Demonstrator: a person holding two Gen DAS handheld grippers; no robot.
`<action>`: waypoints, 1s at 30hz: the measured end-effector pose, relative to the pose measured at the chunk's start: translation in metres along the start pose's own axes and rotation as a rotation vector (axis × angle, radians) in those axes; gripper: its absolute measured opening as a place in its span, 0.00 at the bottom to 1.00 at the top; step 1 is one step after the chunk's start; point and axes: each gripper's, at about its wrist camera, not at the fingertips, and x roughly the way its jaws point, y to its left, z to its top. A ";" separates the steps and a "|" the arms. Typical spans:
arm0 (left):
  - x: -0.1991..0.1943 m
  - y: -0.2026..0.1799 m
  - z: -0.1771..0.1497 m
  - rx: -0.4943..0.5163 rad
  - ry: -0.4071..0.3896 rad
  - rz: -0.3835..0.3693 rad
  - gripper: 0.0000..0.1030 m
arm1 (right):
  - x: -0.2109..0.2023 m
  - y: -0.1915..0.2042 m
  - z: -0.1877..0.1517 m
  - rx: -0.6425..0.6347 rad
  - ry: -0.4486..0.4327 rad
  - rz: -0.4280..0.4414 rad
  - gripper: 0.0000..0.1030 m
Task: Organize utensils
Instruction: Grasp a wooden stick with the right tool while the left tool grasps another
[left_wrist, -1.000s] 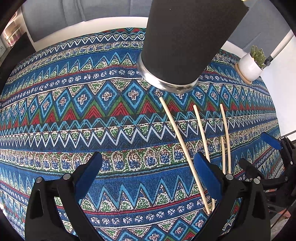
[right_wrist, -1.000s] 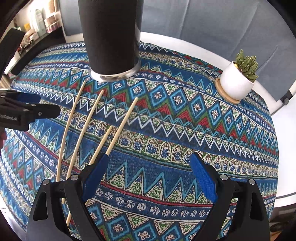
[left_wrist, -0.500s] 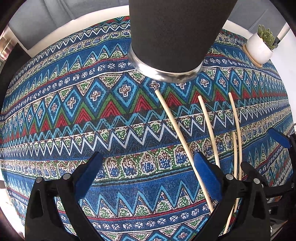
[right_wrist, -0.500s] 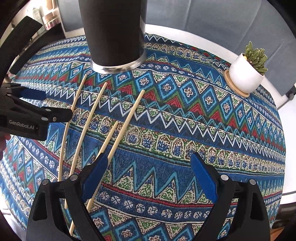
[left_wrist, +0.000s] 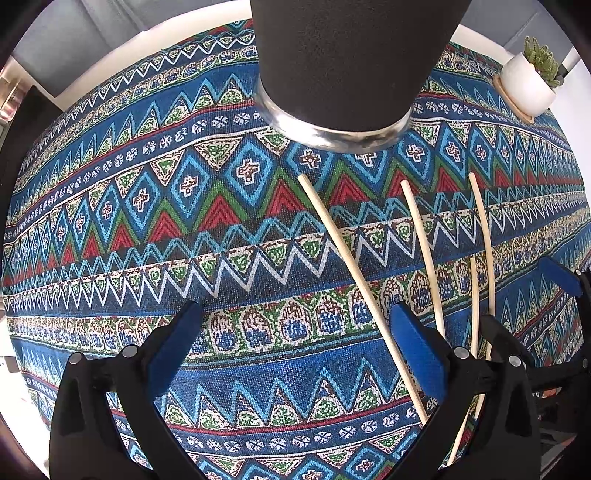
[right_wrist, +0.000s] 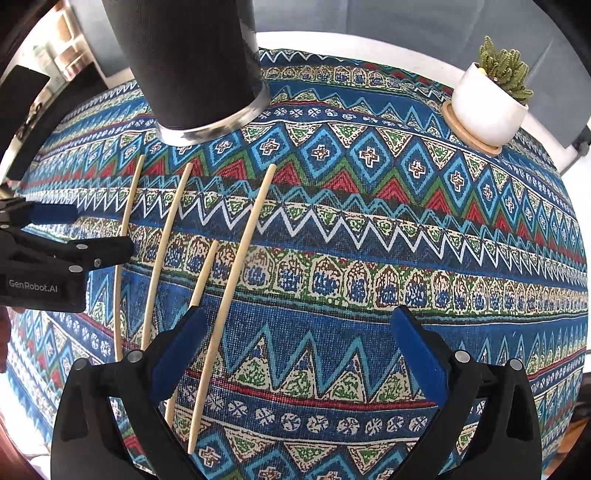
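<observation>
Both my left gripper (left_wrist: 291, 341) and right gripper (right_wrist: 295, 341) fingers spread wide, empty; thin chopsticks (right_wrist: 236, 280) may roll away, seemingly overlapping, near holder (right_wrist: 199, 74).

Woven cloth (left_wrist: 229, 236) over the surface: blue ground, banded with white zigzags, red and green triangles, light-blue diamonds enclosing white crosses, cream bands with blue motifs. Tall cylindrical holder (right_wrist: 192, 66): matte black, silver metal base ring. Four slender wooden chopsticks (right_wrist: 243, 258): pale tan, unpatterned. Left tool (left_wrist: 295, 347) and right tool (right_wrist: 299, 350): black frames, blue pads. Round ceramic pot (right_wrist: 484, 107): white, green succulent, tan coaster.
</observation>
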 end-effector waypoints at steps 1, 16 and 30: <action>-0.001 0.002 0.000 0.007 0.005 -0.003 0.96 | 0.000 0.000 0.001 -0.009 0.007 0.002 0.92; -0.019 0.029 -0.029 0.064 -0.097 -0.036 0.52 | -0.020 -0.009 -0.001 -0.011 0.021 0.075 0.05; -0.024 0.104 -0.058 -0.092 -0.065 -0.113 0.05 | -0.036 -0.077 -0.018 0.134 0.042 0.080 0.05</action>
